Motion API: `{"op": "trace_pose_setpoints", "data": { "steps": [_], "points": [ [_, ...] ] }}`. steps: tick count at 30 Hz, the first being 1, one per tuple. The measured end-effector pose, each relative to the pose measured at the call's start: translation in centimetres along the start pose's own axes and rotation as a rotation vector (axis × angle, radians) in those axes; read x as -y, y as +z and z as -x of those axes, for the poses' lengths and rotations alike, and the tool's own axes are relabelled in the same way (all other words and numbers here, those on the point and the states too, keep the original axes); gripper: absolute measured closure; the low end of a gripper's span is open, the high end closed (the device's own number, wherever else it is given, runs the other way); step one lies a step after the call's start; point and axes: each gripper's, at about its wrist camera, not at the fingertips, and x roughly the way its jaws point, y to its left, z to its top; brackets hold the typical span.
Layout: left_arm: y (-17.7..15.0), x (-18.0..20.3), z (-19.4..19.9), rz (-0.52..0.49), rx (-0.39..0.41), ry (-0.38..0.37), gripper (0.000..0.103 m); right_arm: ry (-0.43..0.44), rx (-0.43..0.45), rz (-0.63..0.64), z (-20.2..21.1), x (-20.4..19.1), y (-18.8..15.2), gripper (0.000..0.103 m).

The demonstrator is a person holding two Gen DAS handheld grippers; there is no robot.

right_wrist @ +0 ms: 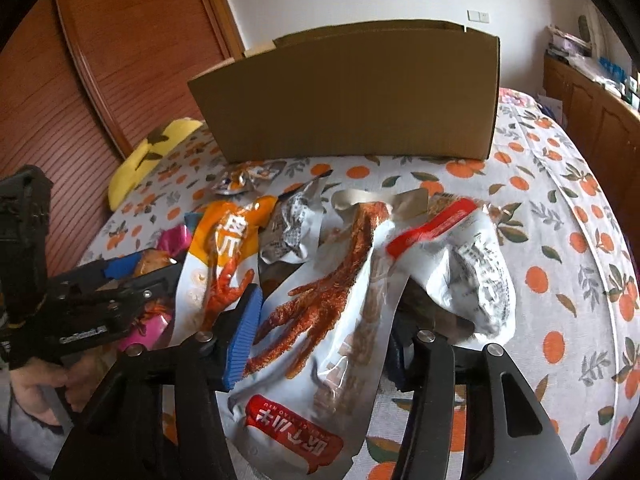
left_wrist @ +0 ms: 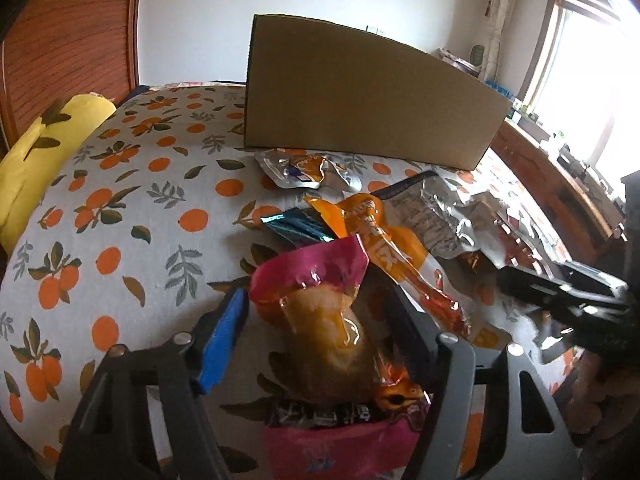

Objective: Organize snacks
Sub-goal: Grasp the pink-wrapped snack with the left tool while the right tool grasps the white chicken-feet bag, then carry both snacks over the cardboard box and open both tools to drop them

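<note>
**Both jaws set around snack packets, box waiting behind**

The left gripper [left_wrist: 316, 340] has its jaws on either side of the pink packet [left_wrist: 316, 280]; I cannot tell if the pads already press it. The right gripper [right_wrist: 324, 344] stands the same way around the white chicken-feet packet [right_wrist: 320, 320], and the contact there is also not clear. Both packets lie on the bed [left_wrist: 132, 200], in a loose pile with the orange packet [left_wrist: 372, 232] and a silver packet [left_wrist: 432, 216].

The step in hand seems to be the picking. Next, each grip must be firm, then lifted over the wall of the cardboard box [left_wrist: 360, 92].

Only the right view shows the red-striped packet [right_wrist: 460, 248] and a hand [right_wrist: 36, 388] holding the left tool.
</note>
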Motion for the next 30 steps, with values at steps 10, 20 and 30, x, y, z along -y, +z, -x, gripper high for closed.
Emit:
{"op": "trace_pose_setpoints", "data": {
  "steps": [10, 20, 30],
  "points": [
    [-0.8, -1.1, 1.4, 0.026, 0.012, -0.017, 0.053, 0.036, 0.019, 0.009, 0.8, 0.3, 0.0, 0.049],
    [-0.6, -0.6, 3.6, 0.006, 0.072, -0.009, 0.053, 0.082, 0.059, 0.023, 2.5, -0.6, 0.5, 0.05],
    [-0.1, -0.7, 4.8, 0.005, 0.134, -0.003, 0.053, 0.062, 0.095, 0.047, 3.5, -0.7, 1.3, 0.05]
  ]
}}
